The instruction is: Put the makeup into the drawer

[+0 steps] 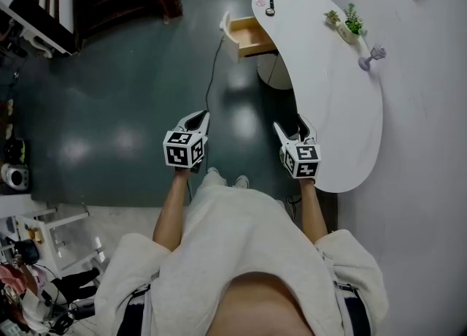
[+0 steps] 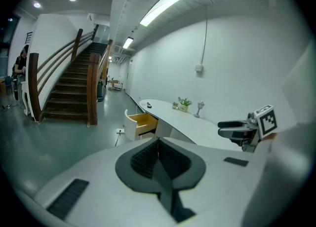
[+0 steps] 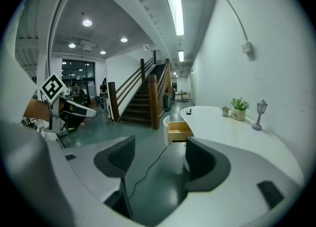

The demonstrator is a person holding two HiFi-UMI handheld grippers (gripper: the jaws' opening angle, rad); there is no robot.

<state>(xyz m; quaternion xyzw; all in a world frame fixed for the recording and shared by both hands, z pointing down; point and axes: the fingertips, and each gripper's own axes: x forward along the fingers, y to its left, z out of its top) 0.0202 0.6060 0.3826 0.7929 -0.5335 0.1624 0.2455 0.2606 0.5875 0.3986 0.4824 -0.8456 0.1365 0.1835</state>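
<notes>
Head view: left gripper (image 1: 198,119) and right gripper (image 1: 290,126) are held out side by side over the dark floor (image 1: 124,86). The right one is at the near edge of the white table (image 1: 343,123). The drawer (image 1: 250,36) is pulled open at the table's far end. The makeup (image 1: 270,8) is seen as a small dark item on the tabletop just beside the drawer, well apart from both grippers. A plant (image 1: 352,20) and a lamp (image 1: 373,55) are set along the wall side.

Left gripper view: jaws are pressed together, nothing gripped. Drawer and table are seen ahead, stairs (image 2: 69,93) at left.

Right gripper view: jaws are spread wide, nothing held. Only floor and a cable (image 3: 148,171) are seen between them. The makeup is on the table's far end, above the open drawer.
</notes>
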